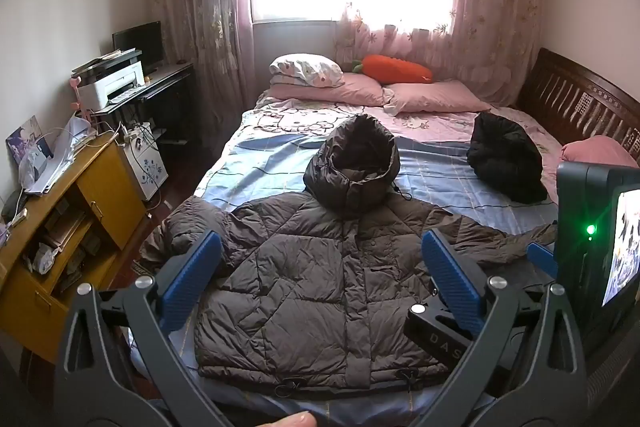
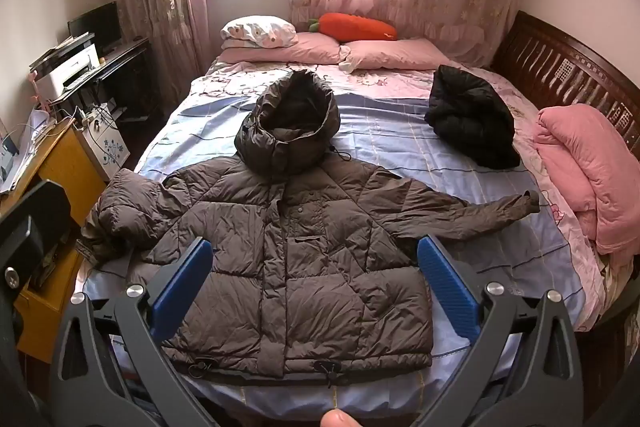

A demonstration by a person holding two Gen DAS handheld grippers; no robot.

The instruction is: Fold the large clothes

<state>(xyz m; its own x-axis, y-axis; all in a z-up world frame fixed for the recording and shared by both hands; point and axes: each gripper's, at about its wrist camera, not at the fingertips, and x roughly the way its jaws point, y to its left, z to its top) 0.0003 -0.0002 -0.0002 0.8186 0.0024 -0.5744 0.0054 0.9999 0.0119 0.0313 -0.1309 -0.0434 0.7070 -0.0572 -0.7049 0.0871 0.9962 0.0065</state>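
Note:
A brown hooded puffer jacket (image 1: 312,287) lies front up on the bed, also in the right wrist view (image 2: 288,255). Its hood (image 2: 290,127) points to the pillows, its right sleeve (image 2: 472,211) is stretched out, and its left sleeve (image 2: 128,211) is bunched at the bed's edge. My left gripper (image 1: 320,267) is open and empty above the jacket's lower half. My right gripper (image 2: 314,267) is open and empty above the jacket's hem. The right gripper's body (image 1: 592,239) shows at the right of the left wrist view.
A black jacket (image 2: 472,119) lies bundled at the far right of the bed (image 2: 400,131). A folded pink blanket (image 2: 588,171) sits by the wooden headboard (image 2: 568,67). Pillows (image 2: 280,43) and a carrot plush (image 2: 356,27) are at the far end. A yellow cabinet (image 1: 76,215) and desk (image 1: 160,87) stand on the left.

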